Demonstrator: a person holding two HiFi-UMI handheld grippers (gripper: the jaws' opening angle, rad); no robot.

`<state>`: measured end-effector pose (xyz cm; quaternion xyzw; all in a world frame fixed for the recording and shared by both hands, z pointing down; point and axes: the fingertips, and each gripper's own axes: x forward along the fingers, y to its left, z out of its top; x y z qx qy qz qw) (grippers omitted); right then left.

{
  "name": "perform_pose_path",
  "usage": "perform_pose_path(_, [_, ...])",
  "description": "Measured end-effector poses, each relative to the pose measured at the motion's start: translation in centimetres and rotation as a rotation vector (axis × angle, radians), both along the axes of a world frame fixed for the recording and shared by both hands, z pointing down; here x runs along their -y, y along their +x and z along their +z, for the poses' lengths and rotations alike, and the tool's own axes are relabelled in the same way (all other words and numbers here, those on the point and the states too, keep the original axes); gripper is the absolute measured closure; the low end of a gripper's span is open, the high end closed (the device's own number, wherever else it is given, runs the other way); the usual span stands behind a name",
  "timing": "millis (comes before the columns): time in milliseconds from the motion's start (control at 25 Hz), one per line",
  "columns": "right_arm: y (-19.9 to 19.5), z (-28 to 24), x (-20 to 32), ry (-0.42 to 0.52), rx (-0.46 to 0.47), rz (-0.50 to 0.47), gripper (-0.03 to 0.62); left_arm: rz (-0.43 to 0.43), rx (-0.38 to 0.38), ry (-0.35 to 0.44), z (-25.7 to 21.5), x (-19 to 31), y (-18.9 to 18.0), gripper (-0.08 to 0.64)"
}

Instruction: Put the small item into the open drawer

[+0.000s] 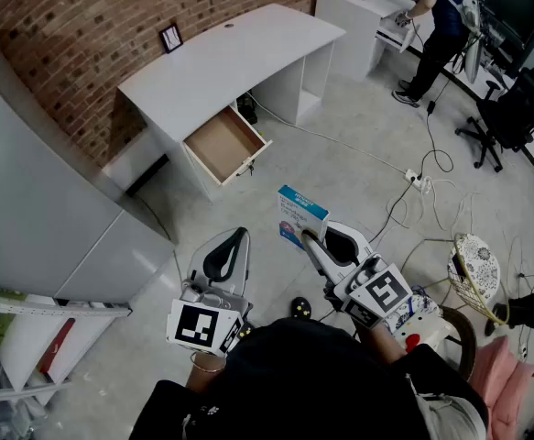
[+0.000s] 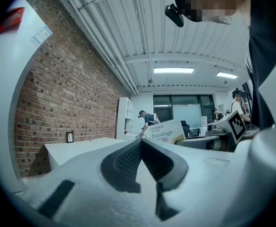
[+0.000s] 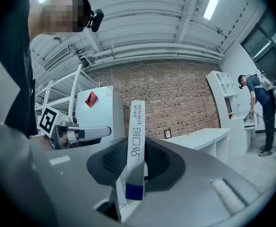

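A small blue and white bandage box [image 1: 300, 215] is held above the floor, with my right gripper [image 1: 320, 236] shut on its lower end. In the right gripper view the box [image 3: 135, 148] stands edge-on and upright between the two dark pads [image 3: 162, 162]. The open wooden drawer [image 1: 225, 143] sticks out from the white desk [image 1: 221, 62], up and to the left of the box. My left gripper [image 1: 238, 236] hangs lower left of the box, shut and holding nothing. In the left gripper view its tips [image 2: 140, 143] meet, and the box [image 2: 165, 131] shows beyond them.
A grey cabinet [image 1: 47, 218] fills the left side, with shelving [image 1: 28, 337] below it. Cables and a power strip [image 1: 418, 181] lie on the floor to the right. A person [image 1: 436, 26] stands at the far right by an office chair [image 1: 514, 108]. A small picture frame [image 1: 170, 37] stands on the desk.
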<state>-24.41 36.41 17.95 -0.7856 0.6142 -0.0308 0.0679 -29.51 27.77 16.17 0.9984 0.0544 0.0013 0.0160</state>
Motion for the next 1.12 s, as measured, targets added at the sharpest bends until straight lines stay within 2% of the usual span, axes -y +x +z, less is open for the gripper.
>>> perform_pose_path(160, [0.1, -0.3, 0.0, -0.001, 0.031, 0.002, 0.499, 0.003, -0.003, -0.004, -0.1, -0.1, 0.2, 0.566])
perform_pose_path(360, [0.2, -0.7, -0.1, 0.045, 0.039, -0.017, 0.497, -0.008, -0.004, -0.016, -0.2, -0.1, 0.2, 0.566])
perform_pose_path(560, [0.7, 0.0, -0.2, 0.024, 0.029, -0.033, 0.497, -0.027, 0.002, -0.022, 0.0, 0.1, 0.3, 0.566])
perform_pose_path(1120, [6.3, 0.0, -1.9, 0.018, 0.015, -0.041, 0.497, -0.082, 0.023, -0.014, 0.4, -0.3, 3.1, 0.566])
